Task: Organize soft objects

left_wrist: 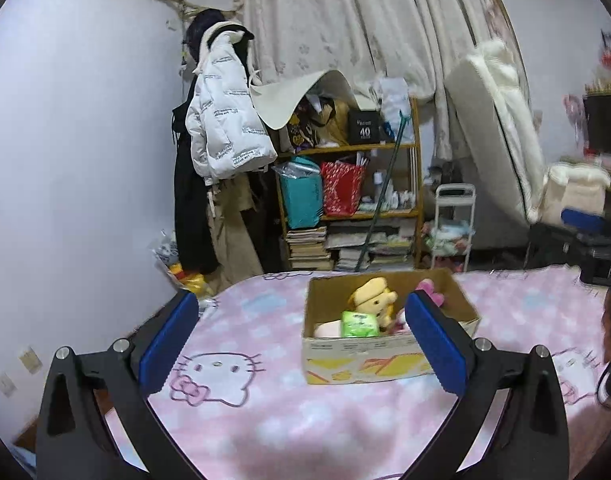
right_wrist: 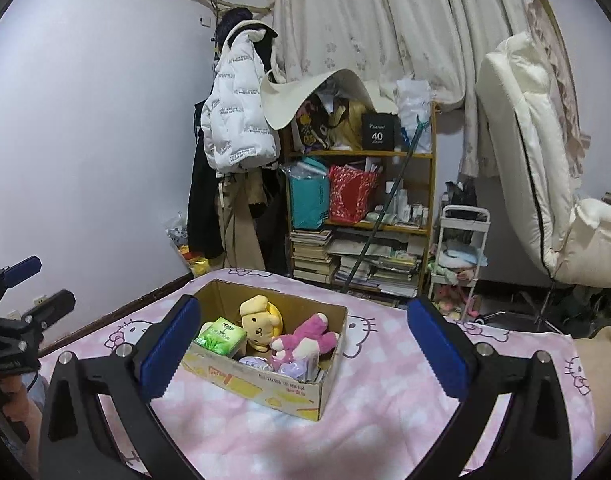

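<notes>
A cardboard box (left_wrist: 385, 362) (right_wrist: 273, 388) stands on the pink Hello Kitty blanket (left_wrist: 265, 420) (right_wrist: 385, 392). Inside lie a yellow plush dog (left_wrist: 375, 294) (right_wrist: 259, 326), a pink plush (left_wrist: 431, 290) (right_wrist: 305, 338), a green tissue pack (left_wrist: 359, 324) (right_wrist: 221, 336) and a pale purple soft item (right_wrist: 291, 368). My left gripper (left_wrist: 303, 346) is open and empty, held above the blanket in front of the box. My right gripper (right_wrist: 303, 350) is open and empty, near the box. The left gripper also shows at the right wrist view's left edge (right_wrist: 17, 316).
A cluttered wooden shelf (right_wrist: 361, 200) with books, bags and boxes stands behind the bed. Coats (right_wrist: 233, 128) hang beside it. A white cushioned chair (right_wrist: 545, 184) and a small white cart (right_wrist: 461, 252) stand to the right. A dark object (left_wrist: 601, 272) sits at the bed's right edge.
</notes>
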`<state>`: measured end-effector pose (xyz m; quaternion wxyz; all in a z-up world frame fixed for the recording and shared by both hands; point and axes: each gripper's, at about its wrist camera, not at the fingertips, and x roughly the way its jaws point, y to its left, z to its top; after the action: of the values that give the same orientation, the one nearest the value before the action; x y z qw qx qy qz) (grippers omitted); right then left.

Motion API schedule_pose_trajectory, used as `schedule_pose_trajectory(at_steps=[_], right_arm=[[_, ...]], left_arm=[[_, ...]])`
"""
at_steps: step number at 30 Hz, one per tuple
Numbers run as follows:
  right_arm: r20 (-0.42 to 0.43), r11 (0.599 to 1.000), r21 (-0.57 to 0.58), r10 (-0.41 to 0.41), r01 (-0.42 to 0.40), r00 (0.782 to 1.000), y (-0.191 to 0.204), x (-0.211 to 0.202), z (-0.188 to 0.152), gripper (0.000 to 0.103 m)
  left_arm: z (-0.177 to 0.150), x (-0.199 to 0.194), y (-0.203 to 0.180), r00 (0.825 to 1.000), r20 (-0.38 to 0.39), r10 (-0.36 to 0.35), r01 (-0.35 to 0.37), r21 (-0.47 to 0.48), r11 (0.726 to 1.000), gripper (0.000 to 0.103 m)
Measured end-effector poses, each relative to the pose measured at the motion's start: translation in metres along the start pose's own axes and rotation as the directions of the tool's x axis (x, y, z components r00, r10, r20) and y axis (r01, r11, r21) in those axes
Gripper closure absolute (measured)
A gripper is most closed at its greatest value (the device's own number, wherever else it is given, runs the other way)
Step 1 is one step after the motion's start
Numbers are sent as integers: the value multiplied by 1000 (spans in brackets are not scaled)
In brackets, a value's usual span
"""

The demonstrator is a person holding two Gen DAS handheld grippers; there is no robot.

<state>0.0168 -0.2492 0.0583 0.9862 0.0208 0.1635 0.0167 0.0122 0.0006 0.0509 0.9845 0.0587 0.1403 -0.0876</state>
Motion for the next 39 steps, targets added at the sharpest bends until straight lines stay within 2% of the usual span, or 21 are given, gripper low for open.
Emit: schedule_pose_trajectory(at_steps=[6,12,39], right_arm=[[12,1000,14,-18,17,1000,0,-22,-11,0],[48,999,44,-32,30,998,-6,-40,-24,0],[26,997,58,-54,52,998,-22,-31,-39,0]], left_arm=[[-5,-22,2,999,41,13,-13,-13,1000,1],[-18,-33,10,998,47,48,-46,-58,997,1],[-36,-13,1,998,-2,66,-66,-24,998,1]])
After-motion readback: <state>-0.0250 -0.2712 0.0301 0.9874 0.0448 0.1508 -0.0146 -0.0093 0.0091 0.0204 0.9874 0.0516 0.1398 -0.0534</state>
